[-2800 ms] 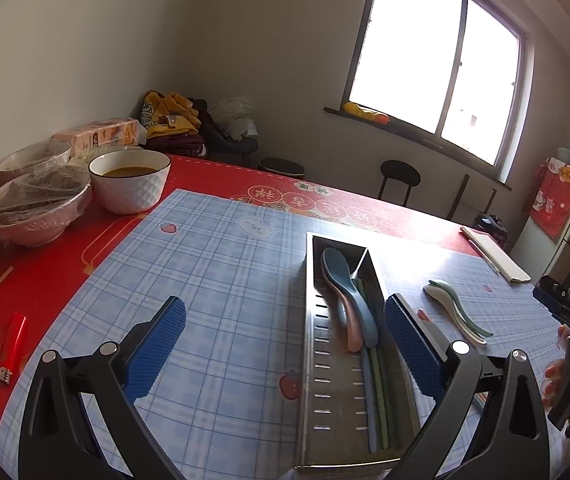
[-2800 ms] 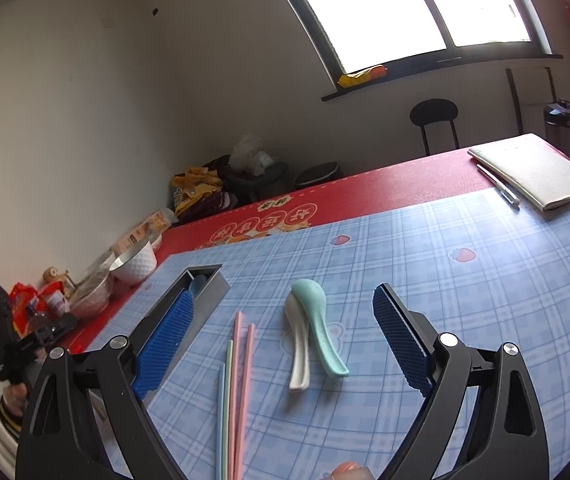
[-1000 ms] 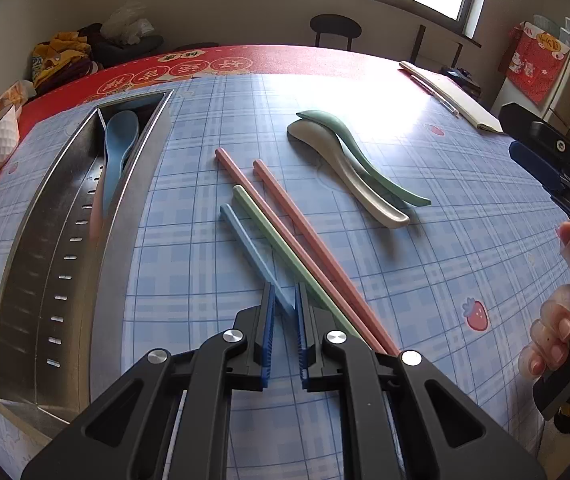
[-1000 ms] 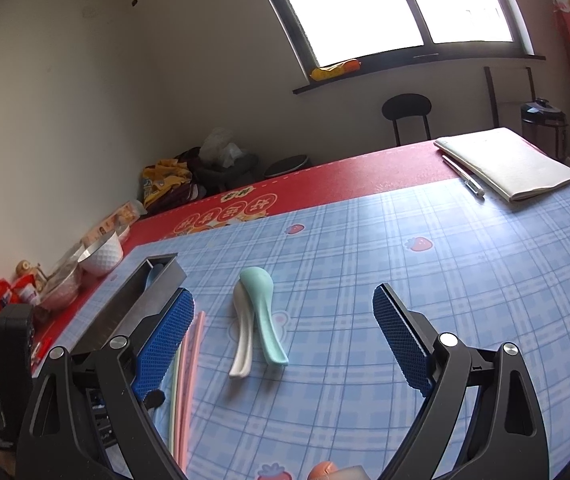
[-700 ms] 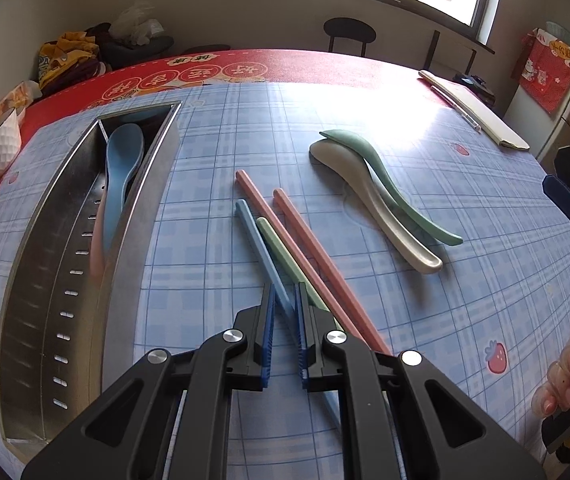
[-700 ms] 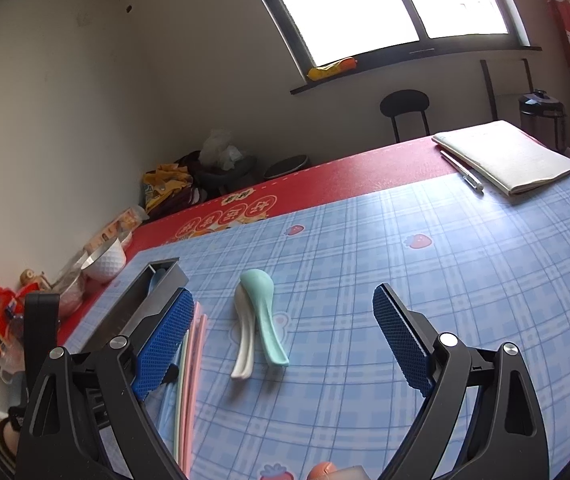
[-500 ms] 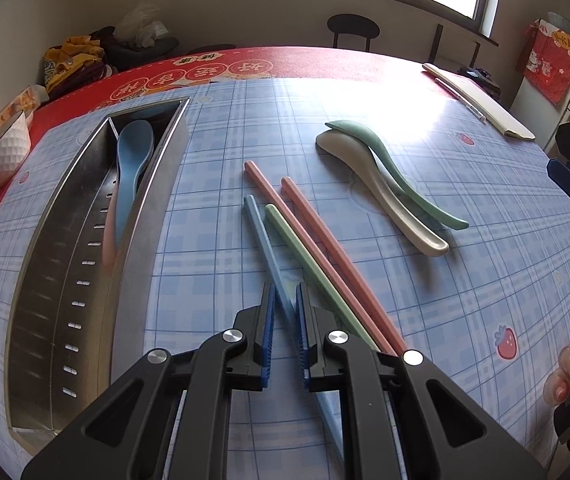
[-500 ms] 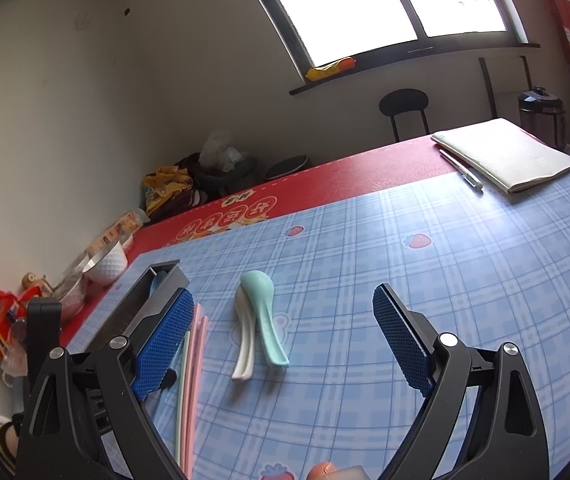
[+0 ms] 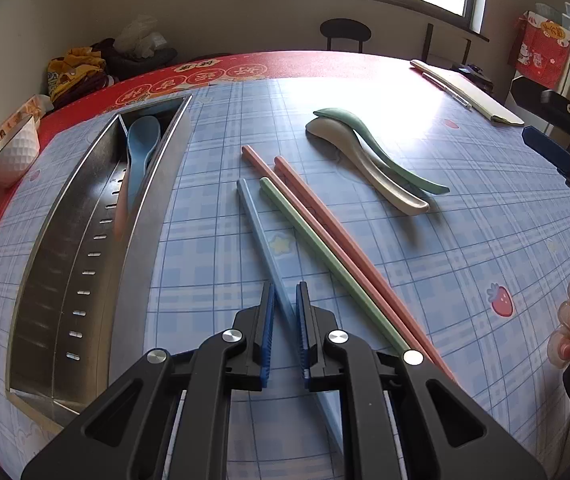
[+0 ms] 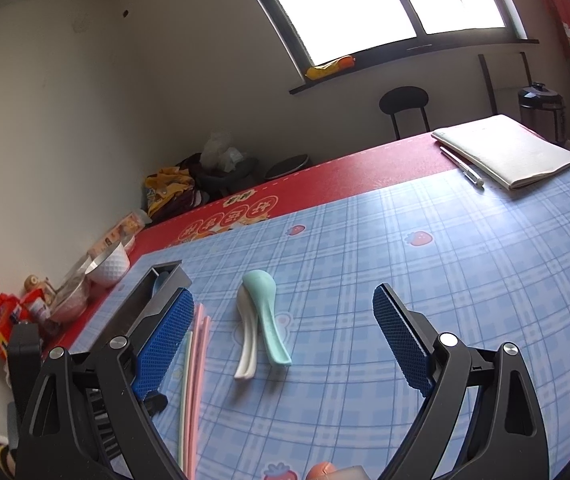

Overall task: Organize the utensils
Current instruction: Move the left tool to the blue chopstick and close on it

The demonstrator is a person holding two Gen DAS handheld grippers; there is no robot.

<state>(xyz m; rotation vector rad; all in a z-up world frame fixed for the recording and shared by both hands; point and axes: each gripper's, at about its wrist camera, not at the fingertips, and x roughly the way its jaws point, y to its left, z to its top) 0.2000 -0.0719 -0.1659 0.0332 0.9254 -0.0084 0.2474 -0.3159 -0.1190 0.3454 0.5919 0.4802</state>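
Now the left gripper (image 9: 283, 322) has its two blue pads almost together, closed on the blue chopstick (image 9: 259, 236), which passes between them near its nearer half. This chopstick lies on the checked blue tablecloth (image 9: 425, 272) and its long axis runs away from the tool and a little to the left, with the far tip pointing toward the far end of the metal tray (image 9: 97, 248). Just to the right of the pads lies the green chopstick (image 9: 325, 260), and right of that the two pink chopsticks (image 9: 345, 248), all three slanting in nearly the same direction; the green one is very close to the blue one near the fingers, so it crowds the tool on that side. To the left of the tool stands the long tray, with a blue spoon (image 9: 141, 148) in its far part. Farther ahead and to the right are a cream spoon (image 9: 365, 168) and a green spoon (image 9: 381, 152), touching each other, well apart from the pads. The right gripper (image 10: 281, 332) is wide open with nothing between its pads; the two spoons lie ahead of it, between the lines of its fingers, and the chopsticks are beside its left finger. A white bowl (image 9: 13, 152) stands beyond the tray on the left.
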